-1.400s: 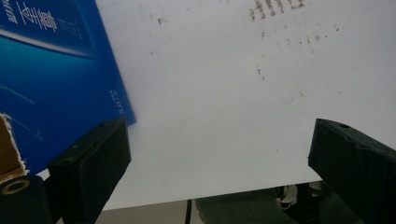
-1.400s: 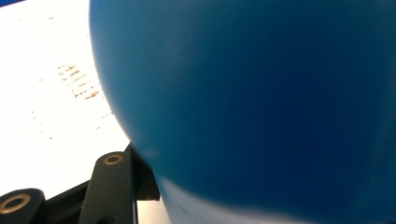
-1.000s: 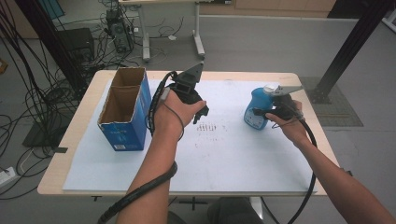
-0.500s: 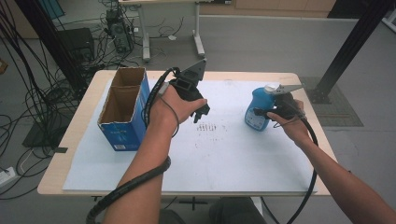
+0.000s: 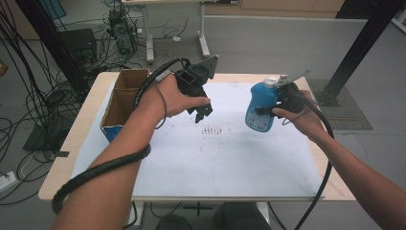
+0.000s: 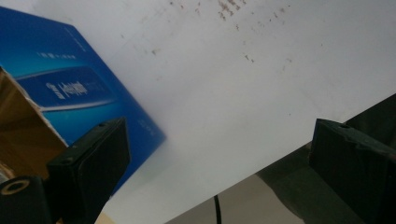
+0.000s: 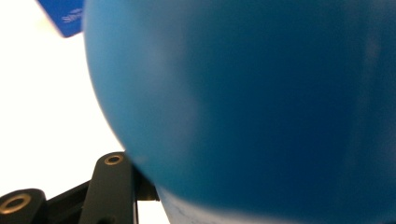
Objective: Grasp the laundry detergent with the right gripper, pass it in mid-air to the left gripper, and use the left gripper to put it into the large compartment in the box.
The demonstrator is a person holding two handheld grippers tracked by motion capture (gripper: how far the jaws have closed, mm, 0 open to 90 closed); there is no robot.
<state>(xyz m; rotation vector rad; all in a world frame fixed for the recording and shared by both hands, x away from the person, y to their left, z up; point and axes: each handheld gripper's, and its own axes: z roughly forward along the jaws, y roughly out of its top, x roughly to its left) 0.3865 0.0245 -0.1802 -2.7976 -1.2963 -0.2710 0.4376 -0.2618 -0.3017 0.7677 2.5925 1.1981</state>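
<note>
The wooden surface [image 5: 91, 125] carries a white sheet [image 5: 230, 158] speckled with small dark marks. An open cardboard box [image 5: 122, 103] stands at its left edge.

In the right gripper view, the blue bottle [image 7: 252, 107] is being cut off by the top, right and bottom edges and is being rendered as a blur, so no label or cap is being made out there. The right gripper [image 5: 268, 111] is being masked at its jaws by the bottle and the hand in the high view, so their grip is not being shown clearly. In the left gripper view, the blue box [image 6: 70, 88] is being cropped by the left edge and its printed lettering is being left too soft to read. In the high view, the box's near end is being covered by the left forearm [image 5: 119, 143]. The table [image 5: 91, 120] is being hidden largely under the white sheet [image 5: 230, 158].
</note>
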